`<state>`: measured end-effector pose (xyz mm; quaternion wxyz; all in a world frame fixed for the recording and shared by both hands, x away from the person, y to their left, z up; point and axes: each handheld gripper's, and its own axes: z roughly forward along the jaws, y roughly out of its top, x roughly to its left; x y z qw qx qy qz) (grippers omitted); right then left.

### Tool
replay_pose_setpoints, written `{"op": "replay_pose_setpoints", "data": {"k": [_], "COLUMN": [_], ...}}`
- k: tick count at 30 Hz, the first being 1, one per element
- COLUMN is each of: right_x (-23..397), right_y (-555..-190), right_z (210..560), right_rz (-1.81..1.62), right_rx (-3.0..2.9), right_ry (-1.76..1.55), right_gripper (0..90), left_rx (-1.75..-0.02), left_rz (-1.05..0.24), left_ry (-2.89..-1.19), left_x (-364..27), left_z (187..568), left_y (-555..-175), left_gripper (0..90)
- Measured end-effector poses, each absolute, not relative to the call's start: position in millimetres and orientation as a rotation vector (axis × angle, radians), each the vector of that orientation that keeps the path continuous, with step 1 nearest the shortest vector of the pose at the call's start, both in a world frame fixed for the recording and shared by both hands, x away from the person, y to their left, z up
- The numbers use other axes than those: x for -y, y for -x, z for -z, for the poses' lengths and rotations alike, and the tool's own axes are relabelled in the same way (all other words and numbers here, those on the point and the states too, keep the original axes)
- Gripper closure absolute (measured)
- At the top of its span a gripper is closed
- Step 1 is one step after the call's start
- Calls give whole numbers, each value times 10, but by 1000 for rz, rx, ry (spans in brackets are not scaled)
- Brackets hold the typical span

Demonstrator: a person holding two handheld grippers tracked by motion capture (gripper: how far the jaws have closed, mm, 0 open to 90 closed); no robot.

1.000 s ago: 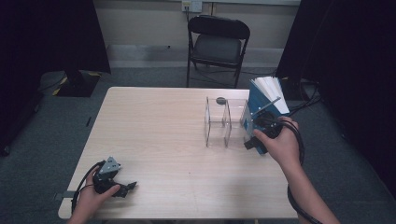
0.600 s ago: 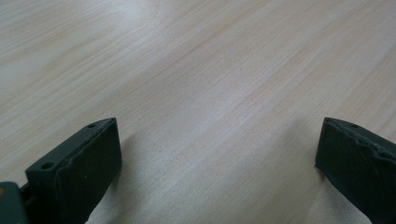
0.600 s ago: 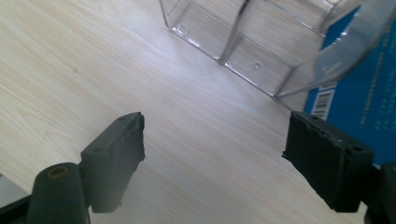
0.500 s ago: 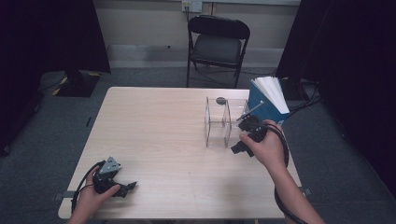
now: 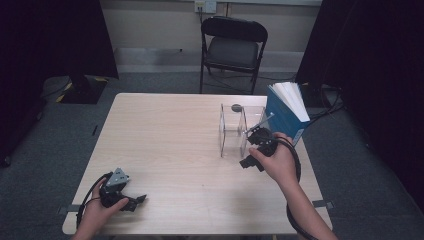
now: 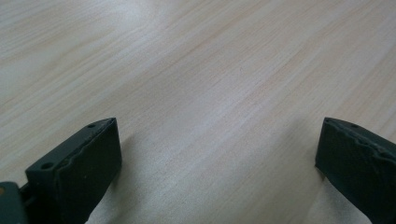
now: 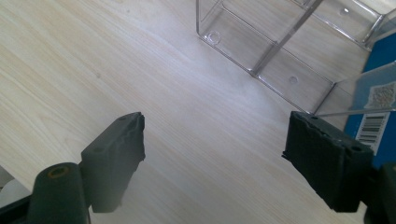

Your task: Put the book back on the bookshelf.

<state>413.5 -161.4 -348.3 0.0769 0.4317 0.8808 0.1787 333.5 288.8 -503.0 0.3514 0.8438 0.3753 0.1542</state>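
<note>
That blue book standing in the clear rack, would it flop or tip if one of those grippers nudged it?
The blue book leans at the end of the clear rack, pages fanned, so it probably tips or slides easily. Its cover looks thin, likely a paperback, so it may bend when pinched. The right gripper is open and beside the rack; the acrylic looks light and might skid if pushed.

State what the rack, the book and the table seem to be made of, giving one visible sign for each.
Rack: clear hard plastic, probably acrylic; the table grain shows through its glossy walls.
Book: paper, with a smooth blue cover; white page edges fan out on top, and the right gripper view shows a printed barcode.
Table: pale wood or wood-look laminate, matte; straight grain lines run across it, so which one stays open.
</note>
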Motion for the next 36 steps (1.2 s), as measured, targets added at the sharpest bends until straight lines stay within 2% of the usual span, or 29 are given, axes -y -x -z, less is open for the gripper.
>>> {"op": "replay_pose_setpoints", "data": {"k": [36], "right_x": [1035], "right_y": [-4074], "right_z": [3807], "right_rz": [-570], "right_rx": [-2764], "right_ry": [-1116], "right_gripper": [181], "left_rx": [-972], "left_rz": [-399], "left_ry": [-2184], "left_x": [-2888], "left_z": [5029], "left_y": [-3335], "left_gripper": [0]}}
